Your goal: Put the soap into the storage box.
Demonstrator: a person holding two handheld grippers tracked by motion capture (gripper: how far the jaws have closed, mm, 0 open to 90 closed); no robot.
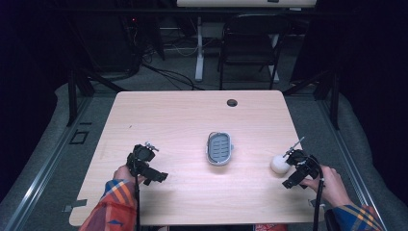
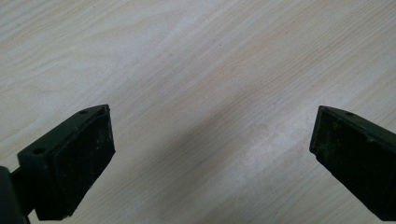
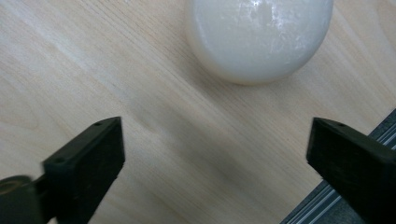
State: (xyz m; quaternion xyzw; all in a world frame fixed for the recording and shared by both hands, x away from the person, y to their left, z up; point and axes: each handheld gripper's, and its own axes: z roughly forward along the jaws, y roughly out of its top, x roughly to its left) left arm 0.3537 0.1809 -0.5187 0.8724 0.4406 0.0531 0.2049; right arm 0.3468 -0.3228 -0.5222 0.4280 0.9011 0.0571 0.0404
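A white rounded object (image 1: 278,164) rests on the wooden table (image 1: 183,115) near its right edge. My right gripper (image 1: 297,167) is just to the right of it, held low over the table. In the right gripper view the white object (image 3: 259,37) lies ahead of the open gripper (image 3: 215,154), with bare wood between the jaws. A grey oval dish (image 1: 219,148) with a slotted inner tray sits at the table's middle. My left gripper (image 1: 143,162) hovers over the front left of the table. In the left gripper view it (image 2: 212,140) is open over bare wood.
The table's right edge (image 3: 336,186) shows close to my right gripper, with a grey floor rail beyond it. A round cable hole (image 1: 232,102) is at the far side of the table. A black chair (image 1: 248,45) and a desk leg stand behind the table.
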